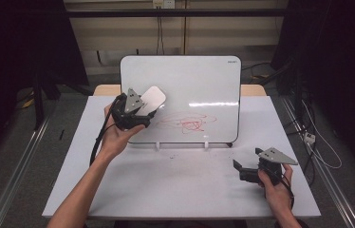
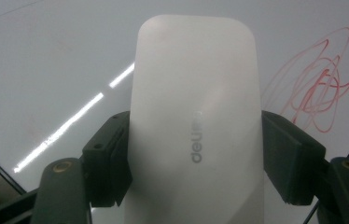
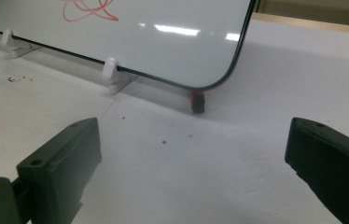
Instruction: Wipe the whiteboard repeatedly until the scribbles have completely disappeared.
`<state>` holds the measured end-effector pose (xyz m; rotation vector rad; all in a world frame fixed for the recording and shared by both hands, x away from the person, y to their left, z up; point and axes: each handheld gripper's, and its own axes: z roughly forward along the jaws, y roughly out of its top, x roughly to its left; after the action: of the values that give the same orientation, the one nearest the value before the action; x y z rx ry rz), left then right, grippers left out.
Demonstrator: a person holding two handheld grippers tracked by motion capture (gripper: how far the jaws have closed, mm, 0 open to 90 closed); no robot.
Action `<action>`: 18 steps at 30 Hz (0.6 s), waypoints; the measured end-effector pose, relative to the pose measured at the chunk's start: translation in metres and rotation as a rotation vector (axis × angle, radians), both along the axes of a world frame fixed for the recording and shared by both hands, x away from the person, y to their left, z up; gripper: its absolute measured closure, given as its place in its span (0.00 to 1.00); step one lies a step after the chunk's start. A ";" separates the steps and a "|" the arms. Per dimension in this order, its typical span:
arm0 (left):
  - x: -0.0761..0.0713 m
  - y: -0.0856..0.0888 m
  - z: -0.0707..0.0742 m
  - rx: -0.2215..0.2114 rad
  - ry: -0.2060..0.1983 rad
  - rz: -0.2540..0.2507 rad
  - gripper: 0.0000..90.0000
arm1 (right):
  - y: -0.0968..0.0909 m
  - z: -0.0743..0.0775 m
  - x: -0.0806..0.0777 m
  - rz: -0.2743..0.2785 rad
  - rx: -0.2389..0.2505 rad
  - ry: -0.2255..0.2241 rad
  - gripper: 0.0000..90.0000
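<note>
While left hand-held gripper [image 1: 143, 110] pinches eraser [image 1: 150, 99] raised at whiteboard [image 1: 199, 80], right hand-held gripper [image 1: 240, 170] rests spread.

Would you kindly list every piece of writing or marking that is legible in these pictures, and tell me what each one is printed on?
"deli": grey lettering on the white rounded plastic eraser held in the left gripper, its last letters soft.
Small dark logo at the top right corner of the white rectangular whiteboard: too small to read.
Red marker scribble on that board: loops, not letters.
</note>
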<state>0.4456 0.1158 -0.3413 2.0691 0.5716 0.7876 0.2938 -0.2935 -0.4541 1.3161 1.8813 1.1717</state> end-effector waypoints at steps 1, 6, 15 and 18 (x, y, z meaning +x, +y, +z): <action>-0.001 -0.001 -0.001 0.002 0.002 -0.005 0.34 | 0.000 0.000 0.000 0.000 0.000 0.000 0.04; -0.004 -0.009 -0.005 0.028 -0.002 -0.017 0.34 | 0.000 0.000 0.000 0.004 0.000 0.003 0.04; -0.003 -0.023 -0.023 0.060 0.011 -0.040 0.34 | -0.001 0.000 -0.002 0.001 -0.001 -0.001 0.04; -0.001 -0.026 -0.026 0.081 0.004 -0.041 0.34 | -0.001 0.000 -0.003 0.003 -0.004 0.001 0.04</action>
<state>0.4441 0.0902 -0.3678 2.1500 0.5048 0.7948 0.2912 -0.2944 -0.4544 1.3122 1.8862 1.1691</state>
